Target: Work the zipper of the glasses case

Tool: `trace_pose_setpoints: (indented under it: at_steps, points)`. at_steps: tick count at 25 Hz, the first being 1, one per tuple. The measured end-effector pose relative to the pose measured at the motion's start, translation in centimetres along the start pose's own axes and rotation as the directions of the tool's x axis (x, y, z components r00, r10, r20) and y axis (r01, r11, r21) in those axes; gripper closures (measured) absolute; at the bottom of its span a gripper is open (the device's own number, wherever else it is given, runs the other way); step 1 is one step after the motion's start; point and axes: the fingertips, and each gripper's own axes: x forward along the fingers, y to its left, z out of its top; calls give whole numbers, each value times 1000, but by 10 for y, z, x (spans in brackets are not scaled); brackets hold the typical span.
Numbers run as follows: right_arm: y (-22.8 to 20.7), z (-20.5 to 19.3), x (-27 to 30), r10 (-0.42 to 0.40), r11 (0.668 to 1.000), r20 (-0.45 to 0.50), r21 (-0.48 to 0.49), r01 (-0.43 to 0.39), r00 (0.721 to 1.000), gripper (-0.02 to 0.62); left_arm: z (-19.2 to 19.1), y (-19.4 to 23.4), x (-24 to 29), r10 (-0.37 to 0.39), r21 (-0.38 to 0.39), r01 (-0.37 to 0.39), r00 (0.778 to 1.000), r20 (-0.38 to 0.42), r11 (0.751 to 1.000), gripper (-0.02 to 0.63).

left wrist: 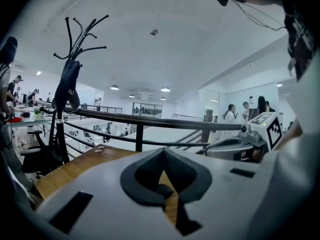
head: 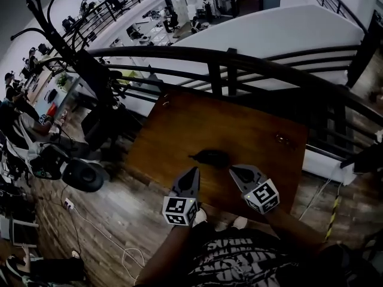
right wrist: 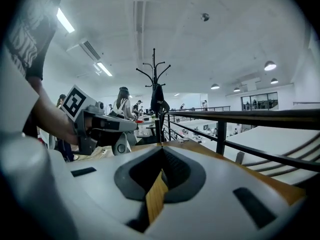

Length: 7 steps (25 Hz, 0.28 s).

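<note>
A small dark glasses case [head: 211, 156] lies near the front middle of the brown wooden table [head: 179, 130] in the head view. My left gripper [head: 192, 171] hangs just short of the case on its near left, jaws shut and empty. On the near right of the case, my right gripper [head: 235, 172] is also shut with nothing in it. In the left gripper view the shut left gripper [left wrist: 163, 152] shows a dark bit of the case [left wrist: 161, 189] through the gap at the base of its jaws. Only table wood shows behind the shut right gripper [right wrist: 161, 150].
A black metal railing [head: 239, 64] runs along the table's far side, with an open drop to an office floor beyond. A black coat rack [head: 66, 40] stands to the left. Dark office chairs [head: 84, 173] and cables [head: 90, 220] sit on the wood floor at left.
</note>
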Motion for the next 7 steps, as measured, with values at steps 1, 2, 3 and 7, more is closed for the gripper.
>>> trace_pose_setpoints:
  at_steps: [1,2,3,7]
  points:
    - [0,-1,1,-4,1000,-9,-3,4,1000,597,0,1,-1,0,-4,0,1000,-1,1000,600]
    - [0,-3,2,-9,1000,-19,-3,9,1000,597,-1,3,-1,-1,-9,1,1000,-4,1000,600]
    - [0,-5,3,-13,1000,-30,-2,12,999,597,-2,5,-2,-1,-14,1,1000,-9,1000,600]
    - [1,-1,5,-27,1000,-48,-1,27,998,597,-4,8,-5,-16,-16,16,1000,-25,1000,600]
